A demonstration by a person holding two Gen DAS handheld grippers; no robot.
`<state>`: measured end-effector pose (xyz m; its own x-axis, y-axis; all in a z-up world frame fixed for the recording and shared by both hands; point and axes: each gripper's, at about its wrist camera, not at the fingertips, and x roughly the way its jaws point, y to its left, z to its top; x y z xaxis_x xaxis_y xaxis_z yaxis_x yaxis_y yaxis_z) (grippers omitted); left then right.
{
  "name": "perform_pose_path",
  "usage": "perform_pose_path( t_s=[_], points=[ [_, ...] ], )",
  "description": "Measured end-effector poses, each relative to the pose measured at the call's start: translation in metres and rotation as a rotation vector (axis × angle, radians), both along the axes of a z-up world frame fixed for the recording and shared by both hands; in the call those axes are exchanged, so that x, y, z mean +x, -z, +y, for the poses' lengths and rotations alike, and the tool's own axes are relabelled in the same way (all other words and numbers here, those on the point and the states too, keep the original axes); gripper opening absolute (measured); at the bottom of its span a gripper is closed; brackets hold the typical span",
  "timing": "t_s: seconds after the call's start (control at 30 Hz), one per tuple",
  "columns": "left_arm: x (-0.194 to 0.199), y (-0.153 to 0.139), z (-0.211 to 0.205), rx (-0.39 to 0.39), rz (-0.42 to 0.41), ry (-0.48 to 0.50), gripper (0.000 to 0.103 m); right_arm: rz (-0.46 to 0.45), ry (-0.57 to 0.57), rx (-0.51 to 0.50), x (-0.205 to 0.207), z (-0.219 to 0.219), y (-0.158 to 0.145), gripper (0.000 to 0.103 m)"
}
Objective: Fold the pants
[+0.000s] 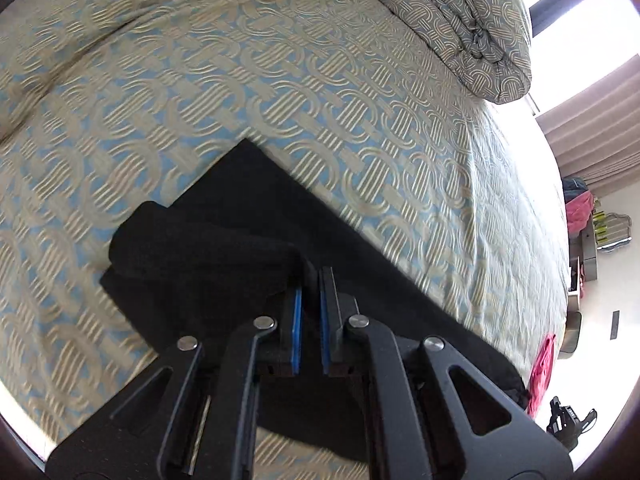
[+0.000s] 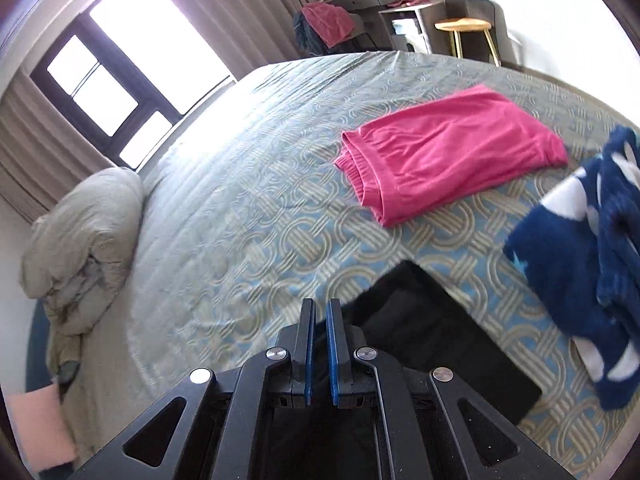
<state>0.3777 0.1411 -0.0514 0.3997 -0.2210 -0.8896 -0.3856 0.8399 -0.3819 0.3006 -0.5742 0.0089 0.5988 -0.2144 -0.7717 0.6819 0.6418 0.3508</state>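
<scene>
Black pants (image 1: 224,216) lie partly folded on the patterned bedspread (image 1: 280,80). My left gripper (image 1: 311,280) is shut on a raised fold of the black pants, its blue pads pinching the cloth above the flat layer. In the right wrist view the black pants (image 2: 436,332) lie flat just right of my right gripper (image 2: 320,308). Its blue pads stand close together with black cloth between them, so it is shut on an edge of the pants.
Folded pink pants (image 2: 448,152) lie farther on the bed. A blue and white fleece garment (image 2: 580,264) lies at right. A bunched duvet (image 1: 460,20) sits at the bed's head. A window (image 2: 104,80), dresser and stool (image 2: 468,28) stand beyond.
</scene>
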Motion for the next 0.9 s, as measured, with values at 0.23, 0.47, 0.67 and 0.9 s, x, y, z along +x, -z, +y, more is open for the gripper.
perform_pose_path(
  t_s=[0.23, 0.47, 0.67, 0.9],
  points=[
    [0.052, 0.038, -0.021, 0.079, 0.061, 0.056, 0.01, 0.171, -0.225, 0.01, 0.046, 0.01, 0.046, 0.008],
    [0.045, 0.055, -0.015, 0.105, 0.101, 0.07, 0.01, 0.298, -0.296, -0.088, 0.009, -0.027, 0.061, 0.07],
    [0.043, 0.055, -0.016, 0.125, 0.101, 0.061, 0.01, 0.356, -0.344, -0.027, 0.011, -0.049, 0.07, 0.073],
    [0.048, 0.056, -0.022, 0.143, 0.111, 0.058, 0.01, 0.437, -0.44, -0.009, 0.036, -0.035, 0.088, 0.042]
  ],
)
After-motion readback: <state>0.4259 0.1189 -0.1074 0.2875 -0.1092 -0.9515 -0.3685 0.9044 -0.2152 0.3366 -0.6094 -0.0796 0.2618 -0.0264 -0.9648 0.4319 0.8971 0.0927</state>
